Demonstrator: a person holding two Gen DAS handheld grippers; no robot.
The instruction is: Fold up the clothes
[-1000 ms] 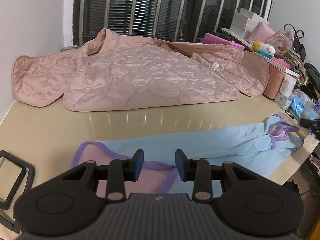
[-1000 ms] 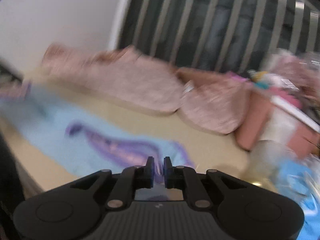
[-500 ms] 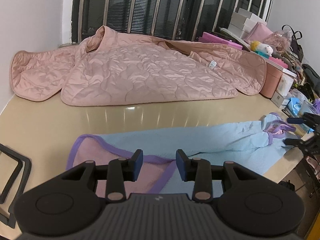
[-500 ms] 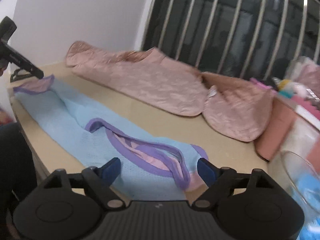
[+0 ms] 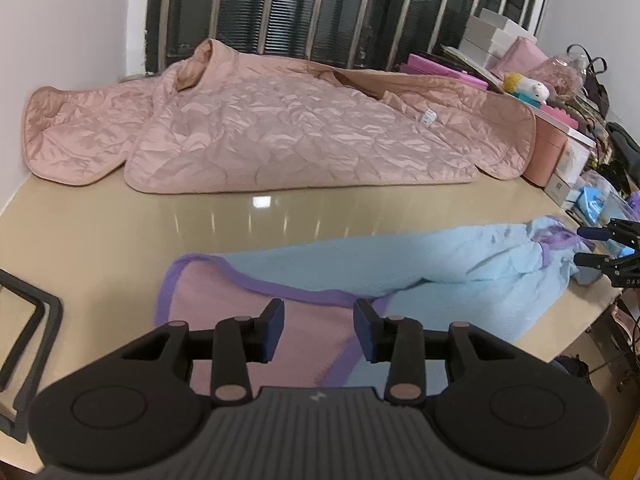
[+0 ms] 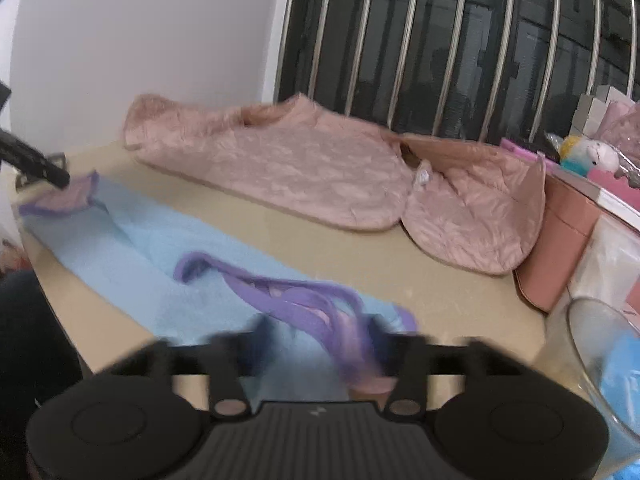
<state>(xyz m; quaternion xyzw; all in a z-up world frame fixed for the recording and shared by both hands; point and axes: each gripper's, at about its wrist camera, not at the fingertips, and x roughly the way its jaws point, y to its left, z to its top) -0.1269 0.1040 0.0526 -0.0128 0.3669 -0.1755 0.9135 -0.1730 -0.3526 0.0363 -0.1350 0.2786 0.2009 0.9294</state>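
Just ahead of the left gripper, its fingers are seen part-way apart and slowly widening, with nothing pressed between them; below and between them lies the purple-trimmed hem of the light blue garment, turned back so that its pink inside shows. The right gripper is blurred; its fingers are closing, and the purple-banded neck end of the same garment is seen between them, though no firm pinch can be confirmed. From there the garment is stretched along the near edge of the counter, from one gripper to the other, bunched at the right gripper's end.

The step in hand is judged to be the taking of both ends before a first fold. For the next move, a secure pinch on the trim at each end is called for, then a lift so that one end can be carried over onto the other. Creases near the neck should be drawn flat first.

Well beyond both pairs of fingers, a pink quilted jacket is spread against the barred window, not yet folded. To the right of it, pink boxes and a plush toy are stacked.
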